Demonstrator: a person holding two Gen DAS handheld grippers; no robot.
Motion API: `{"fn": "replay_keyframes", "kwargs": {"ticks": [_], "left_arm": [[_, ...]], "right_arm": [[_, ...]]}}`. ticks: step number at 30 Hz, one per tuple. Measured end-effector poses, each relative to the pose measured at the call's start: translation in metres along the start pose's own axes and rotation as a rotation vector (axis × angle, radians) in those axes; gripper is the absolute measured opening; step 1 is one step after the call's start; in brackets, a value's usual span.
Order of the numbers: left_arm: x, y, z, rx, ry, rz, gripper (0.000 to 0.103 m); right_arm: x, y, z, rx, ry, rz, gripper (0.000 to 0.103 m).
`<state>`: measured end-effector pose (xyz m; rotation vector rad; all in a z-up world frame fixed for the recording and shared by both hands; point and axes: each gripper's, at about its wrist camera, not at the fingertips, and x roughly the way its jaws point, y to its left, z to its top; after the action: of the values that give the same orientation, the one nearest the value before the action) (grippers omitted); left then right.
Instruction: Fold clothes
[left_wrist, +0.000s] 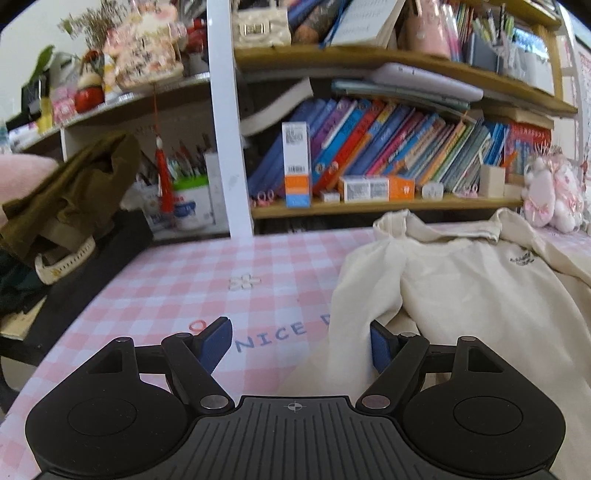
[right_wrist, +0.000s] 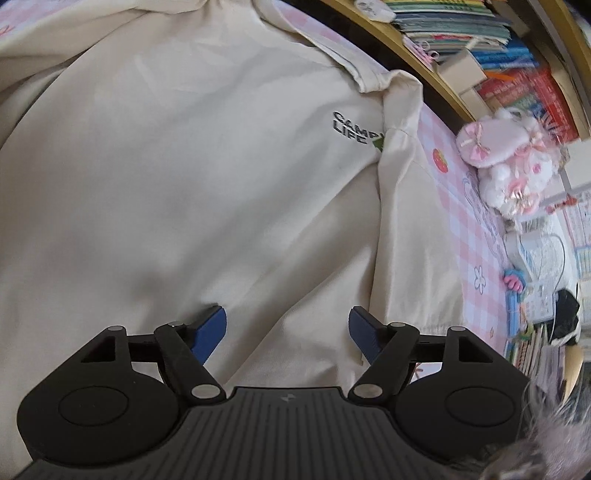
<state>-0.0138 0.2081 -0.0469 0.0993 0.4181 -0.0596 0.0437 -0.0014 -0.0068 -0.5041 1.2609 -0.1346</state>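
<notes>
Both hand-held grippers, left (left_wrist: 297, 345) and right (right_wrist: 287, 334), hang released over the cream shirt (right_wrist: 192, 177) spread on the checked bench (left_wrist: 192, 280), so each should pinch one layer at the side edge before folding inward.

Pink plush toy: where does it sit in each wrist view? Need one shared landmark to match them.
Left wrist view: the pink plush toy sits at the far right edge, on the checked tablecloth below the bookshelf.
Right wrist view: the pink plush toy is upper right, tilted, right of the cream shirt.
Shared landmark: the shirt's dark chest logo, small in the left wrist view, clear in the right wrist view.
</notes>
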Motion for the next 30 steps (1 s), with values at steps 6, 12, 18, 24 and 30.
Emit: {"fn": "replay_keyframes", "kwargs": {"ticks": [6, 12, 18, 24, 30], "left_arm": [[-0.009, -0.001, 0.0, 0.02, -0.076, -0.001, 0.08], [-0.014, 0.008, 0.005, -0.029, -0.104, -0.016, 0.081], [-0.008, 0.02, 0.019, -0.037, -0.014, 0.004, 0.081], [-0.012, 0.022, 0.023, -0.024, 0.04, -0.026, 0.081], [-0.009, 0.028, 0.012, -0.081, 0.122, -0.053, 0.082]], "right_arm": [[-0.002, 0.007, -0.002, 0.015, -0.009, -0.053, 0.076], [-0.001, 0.011, 0.0, 0.007, 0.003, -0.086, 0.079], [-0.002, -0.001, -0.012, 0.066, -0.045, -0.031, 0.079], [-0.004, -0.008, -0.031, 0.067, -0.163, 0.025, 0.079], [0.0, -0.022, -0.054, 0.293, -0.232, 0.099, 0.079]]}}
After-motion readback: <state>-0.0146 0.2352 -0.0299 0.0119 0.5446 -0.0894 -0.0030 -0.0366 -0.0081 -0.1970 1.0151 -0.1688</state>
